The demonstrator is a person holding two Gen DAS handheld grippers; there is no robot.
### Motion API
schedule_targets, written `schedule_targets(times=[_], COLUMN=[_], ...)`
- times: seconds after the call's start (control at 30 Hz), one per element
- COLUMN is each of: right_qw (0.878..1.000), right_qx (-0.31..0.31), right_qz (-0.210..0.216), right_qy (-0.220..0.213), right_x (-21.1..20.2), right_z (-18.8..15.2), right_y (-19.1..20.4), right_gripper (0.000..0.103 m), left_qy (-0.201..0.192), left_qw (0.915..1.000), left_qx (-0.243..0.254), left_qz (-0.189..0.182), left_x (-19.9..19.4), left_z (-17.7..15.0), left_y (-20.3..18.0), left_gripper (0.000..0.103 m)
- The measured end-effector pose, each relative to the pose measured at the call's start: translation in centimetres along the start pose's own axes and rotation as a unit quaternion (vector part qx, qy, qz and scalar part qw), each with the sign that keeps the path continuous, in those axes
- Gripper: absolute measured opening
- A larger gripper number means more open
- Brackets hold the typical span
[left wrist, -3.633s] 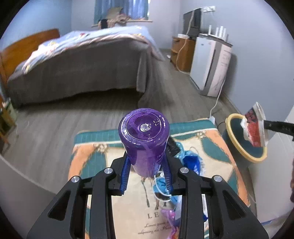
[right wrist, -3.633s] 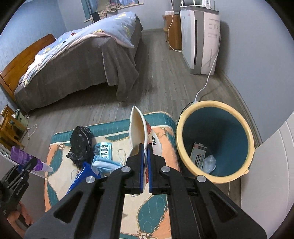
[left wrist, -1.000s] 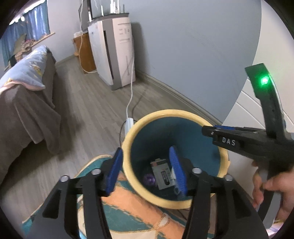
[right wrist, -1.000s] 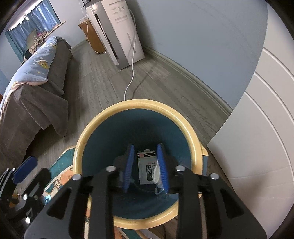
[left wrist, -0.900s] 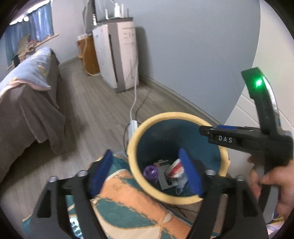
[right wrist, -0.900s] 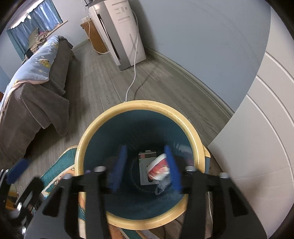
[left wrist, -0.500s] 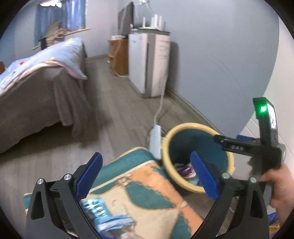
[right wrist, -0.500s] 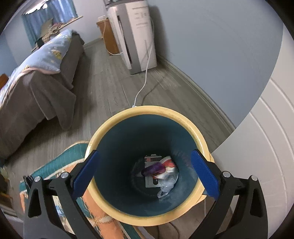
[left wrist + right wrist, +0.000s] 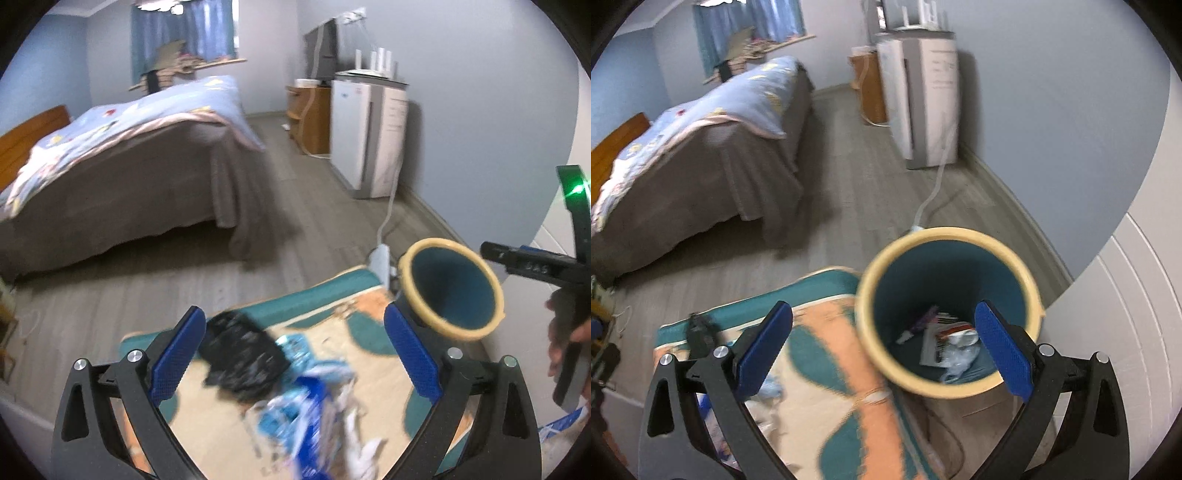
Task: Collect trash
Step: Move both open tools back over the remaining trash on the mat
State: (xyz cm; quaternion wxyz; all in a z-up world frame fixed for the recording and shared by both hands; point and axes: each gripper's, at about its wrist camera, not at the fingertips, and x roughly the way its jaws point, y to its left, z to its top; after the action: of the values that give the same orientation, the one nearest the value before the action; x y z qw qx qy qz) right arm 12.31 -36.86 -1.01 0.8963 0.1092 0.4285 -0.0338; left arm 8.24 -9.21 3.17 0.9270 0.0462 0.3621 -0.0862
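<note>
My left gripper (image 9: 295, 332) hangs wide open and empty above the patterned rug (image 9: 373, 354). Under it lie a black plastic bag (image 9: 243, 354), blue wrappers (image 9: 306, 391) and crumpled white scraps (image 9: 360, 446), all blurred. The yellow-rimmed teal bin (image 9: 452, 332) stands off the rug's right corner. My right gripper (image 9: 884, 325) is also wide open and empty, up above the near-left side of the bin (image 9: 945, 234). Inside the bin lie the purple bottle (image 9: 925, 319), a red-and-white wrapper (image 9: 956, 330), a flat carton (image 9: 932, 349) and clear plastic (image 9: 956, 363).
A bed (image 9: 122, 173) with a grey skirt fills the left half of the room. A white appliance (image 9: 365, 136) stands by the right wall, its cord (image 9: 932, 195) running to a power strip (image 9: 380, 258) beside the bin. A person's hand (image 9: 565, 332) grips the right tool.
Both grippers opened over the bin, dropping the purple bottle and the red-and-white wrapper inside. Both then rose and drew back; the left swung left over the trash on the rug.
</note>
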Motion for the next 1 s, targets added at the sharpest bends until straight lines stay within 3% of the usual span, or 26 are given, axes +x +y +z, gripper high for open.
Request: schedule_targets(times=[0.2,0.37,0.47,0.6,0.73,0.93,1.0], right_qw=[0.999,0.994,0.991,0.987,0.979,0.971,0.968], right_qx=[-0.04,-0.031,-0.029,-0.072,-0.127,-0.153,-0.16], right_qz=[0.018,0.064,0.052,0.024,0.004,0.025,0.029], right_qy=[0.02,0.085,0.12,0.14,0.159,0.18,0.189], right_x=[-0.8,0.9,2.5,3.8,5.2,6.6,7.1], right_z=[-3.0,-6.6,-8.3,-10.1,-12.2,-13.8,-14.3], right_y=[4.8,6.8,7.5,9.1,10.7,12.4,12.9], right_gripper=[0.097,0.097,0.097,0.097,0.097,0.097,0.092], left_qy=[0.014,0.019,0.042,0.059,0.066,0.078,0.086], left_qw=[0.9989,0.9967,0.9925,0.9861,0.9888,0.9928,0.9931], left_qx=[-0.038,-0.063,-0.104,-0.15,-0.125,-0.083,-0.072], left_qz=[0.026,0.048,0.05,0.041,0.049,0.038,0.034], left_x=[-2.9,-2.8,-1.6,-0.7,-0.3,0.4,0.8], left_z=[-3.9,-7.1,-7.8,-8.7,-8.9,-9.3,-9.5], left_y=[3.4,5.6,7.2,8.5,8.0,6.6,6.3], left_gripper=[0.097,0.097,0.097,0.097,0.097,0.097,0.097])
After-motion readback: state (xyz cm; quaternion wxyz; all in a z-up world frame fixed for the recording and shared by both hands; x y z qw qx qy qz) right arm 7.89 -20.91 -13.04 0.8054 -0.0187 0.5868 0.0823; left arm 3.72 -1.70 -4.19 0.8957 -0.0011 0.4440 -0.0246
